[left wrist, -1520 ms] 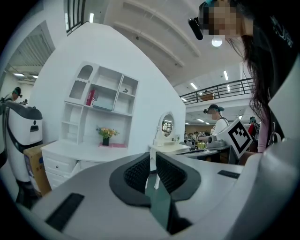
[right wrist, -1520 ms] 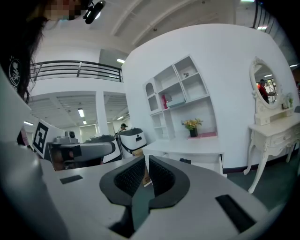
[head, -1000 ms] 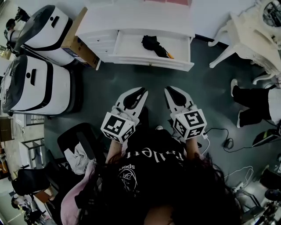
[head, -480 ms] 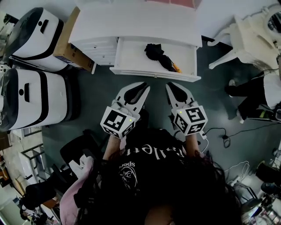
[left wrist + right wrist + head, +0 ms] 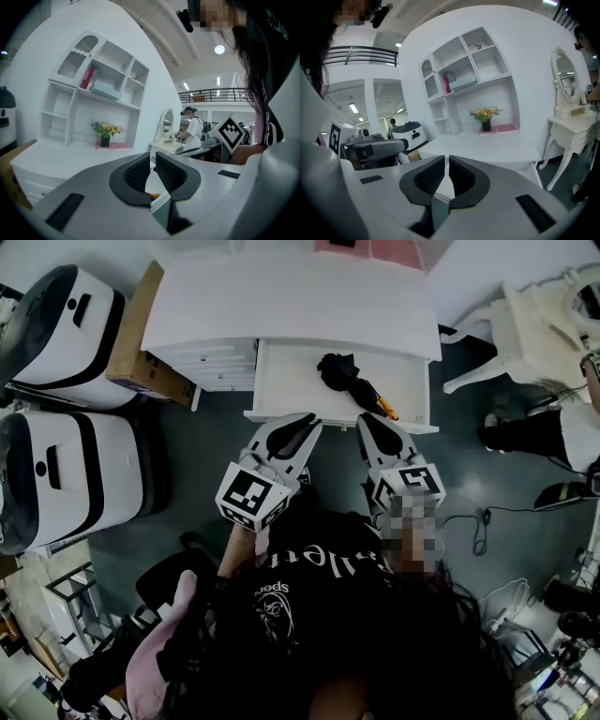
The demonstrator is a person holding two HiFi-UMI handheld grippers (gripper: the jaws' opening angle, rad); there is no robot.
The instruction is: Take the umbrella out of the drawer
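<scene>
A black folded umbrella (image 5: 349, 373) with an orange handle end lies in the open white drawer (image 5: 286, 381) of a white desk (image 5: 291, 301). Both grippers are held side by side just short of the drawer's front edge. The left gripper (image 5: 309, 420) is shut with nothing in it, its tips level with the drawer front, left of the umbrella. The right gripper (image 5: 364, 418) is also shut and empty, its tips just below the umbrella's orange end. In the left gripper view the left gripper (image 5: 151, 160) points over the desk. In the right gripper view the right gripper (image 5: 446, 161) faces the desktop.
Two white-and-black machines (image 5: 70, 306) (image 5: 66, 474) and a cardboard box (image 5: 141, 343) stand left of the desk. A white dressing table (image 5: 539, 320) and a person's legs (image 5: 525, 432) are at the right. Cables (image 5: 478, 521) lie on the dark floor. A shelf unit with flowers (image 5: 486, 115) rises behind the desk.
Both grippers have moved forward together toward the desk. The drawer front, well ahead of the tips a second ago, now sits right at them. Both stay shut.
</scene>
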